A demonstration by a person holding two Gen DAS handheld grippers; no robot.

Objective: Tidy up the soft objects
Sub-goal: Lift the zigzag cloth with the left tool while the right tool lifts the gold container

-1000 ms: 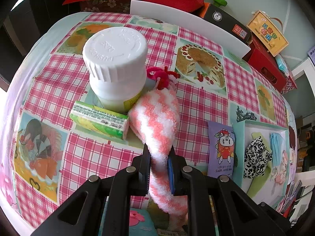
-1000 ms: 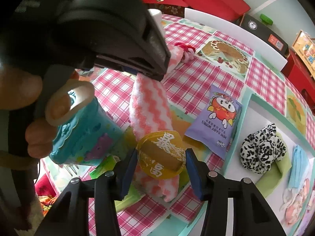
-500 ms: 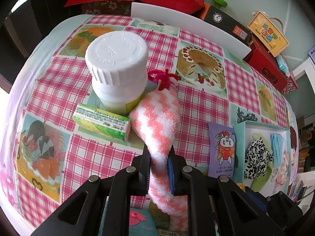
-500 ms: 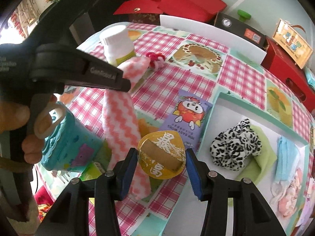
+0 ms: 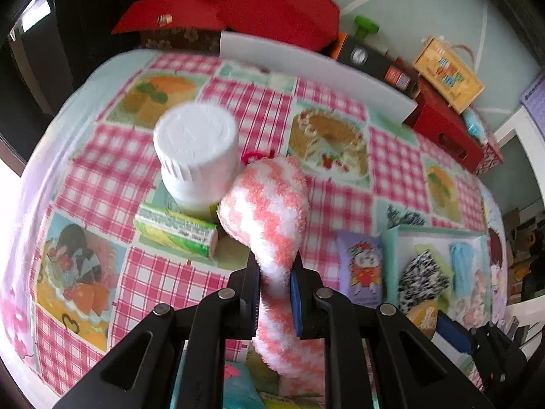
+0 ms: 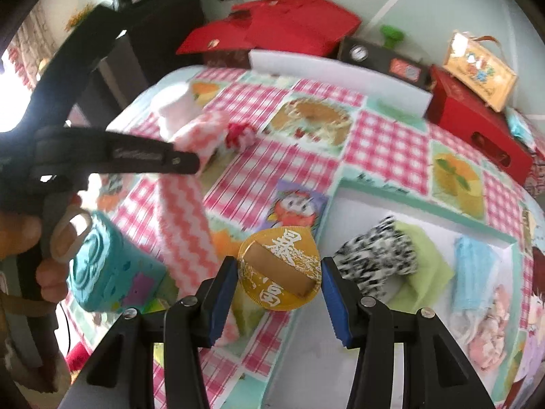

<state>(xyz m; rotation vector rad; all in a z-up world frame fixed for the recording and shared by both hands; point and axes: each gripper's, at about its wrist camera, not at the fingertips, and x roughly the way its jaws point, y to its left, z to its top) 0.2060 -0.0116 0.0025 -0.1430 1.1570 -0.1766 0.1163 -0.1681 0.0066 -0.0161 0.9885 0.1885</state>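
My left gripper (image 5: 275, 289) is shut on a fluffy pink-and-white striped sock (image 5: 269, 204) and holds it lifted above the checked tablecloth; the sock hangs down both sides of the jaws. In the right wrist view the sock (image 6: 184, 211) hangs from the left gripper at the left. My right gripper (image 6: 277, 286) is shut on a round yellow packet (image 6: 281, 269) with red characters. A white tray (image 6: 340, 334) at the right holds a black-and-white spotted cloth (image 6: 378, 252), a green cloth (image 6: 425, 266), a blue face mask (image 6: 473, 272) and a pink soft item (image 6: 490, 334).
A white-capped bottle (image 5: 197, 156), a green box (image 5: 173, 231) and a red hair tie (image 5: 253, 156) lie on the table. A purple wipes packet (image 6: 296, 204) lies beside the tray. A teal tub (image 6: 109, 269) stands front left. Red boxes (image 5: 238, 10) and a white board (image 5: 313, 68) line the far edge.
Both grippers have risen and pulled back from the table. The sock has lifted with the left gripper. The right gripper has shifted right, toward the tray, still holding the yellow packet.
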